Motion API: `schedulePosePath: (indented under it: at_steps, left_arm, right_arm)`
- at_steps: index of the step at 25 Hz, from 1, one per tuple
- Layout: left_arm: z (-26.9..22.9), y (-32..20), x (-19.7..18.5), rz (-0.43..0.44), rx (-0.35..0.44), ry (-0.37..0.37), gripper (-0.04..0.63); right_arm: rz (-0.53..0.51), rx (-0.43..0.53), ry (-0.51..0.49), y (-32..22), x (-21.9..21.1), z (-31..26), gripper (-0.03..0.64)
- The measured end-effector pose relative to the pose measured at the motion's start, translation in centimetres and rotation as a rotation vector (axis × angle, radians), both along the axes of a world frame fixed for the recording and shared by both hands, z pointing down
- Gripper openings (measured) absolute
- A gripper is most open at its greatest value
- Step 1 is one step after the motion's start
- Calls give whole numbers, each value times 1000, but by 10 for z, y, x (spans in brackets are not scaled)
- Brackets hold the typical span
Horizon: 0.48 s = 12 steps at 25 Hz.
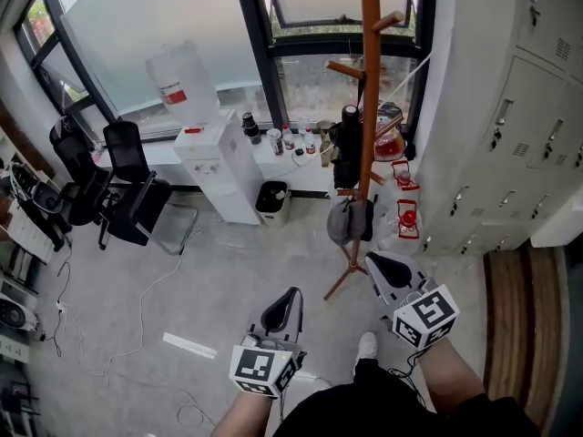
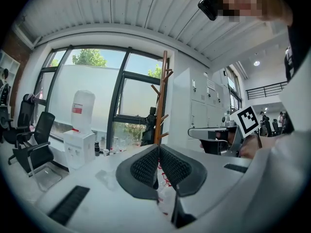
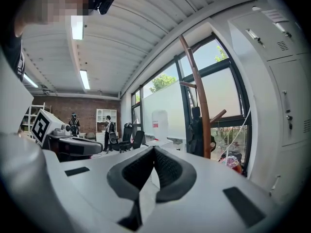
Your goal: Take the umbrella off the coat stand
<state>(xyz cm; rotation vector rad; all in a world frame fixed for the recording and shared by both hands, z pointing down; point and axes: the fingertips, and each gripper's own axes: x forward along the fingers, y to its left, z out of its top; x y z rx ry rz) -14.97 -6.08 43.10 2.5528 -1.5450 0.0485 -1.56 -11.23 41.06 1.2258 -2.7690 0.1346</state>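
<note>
Shut on nothing: left gripper point(image 2: 158, 148), pads pressed together, pointing roughly level across the room. Same for the right gripper point(image 3: 154, 150): jaws together, nothing between them.

Held low in front of the body in the head view, side by side and apart from each other, marker cubes nearest the person. Just beyond the right gripper's tip, the spread feet of the coat stand point(image 1: 370, 62); somewhat further off from the left.

Umbrella point(image 1: 350, 148): black, folded, hanging upright against the wooden pole, about halfway up, under a side peg. Untouched, well apart from both grippers. Right below it on the same pole, a grey bundle point(image 1: 349, 221), kind unclear.

Around the stand:
- To its right, two red items point(image 1: 407, 218) on the floor, hard against the white lockers point(image 1: 510, 126).
- To its left, a small bin point(image 1: 272, 200), then a white water dispenser point(image 1: 219, 167) with its bottle on top, both below the window point(image 1: 182, 16).
- Along the sill between dispenser and stand, a row of small bottles.
- Further left, black chairs point(image 1: 127, 185).
- A loose cable trailing over the grey floor point(image 1: 209, 280).
</note>
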Motion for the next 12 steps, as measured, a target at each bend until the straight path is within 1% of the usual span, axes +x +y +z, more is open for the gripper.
schedulePosePath:
  at_steps: [8,12]
  left_arm:
    - [-1,-51,37,-16,0,3,20]
    - [-2,-72,59,-9,1,-1,20]
  right_arm:
    - [-26,0,5,-48,33,0,54]
    - [-35,0,6,-70,51,0,54]
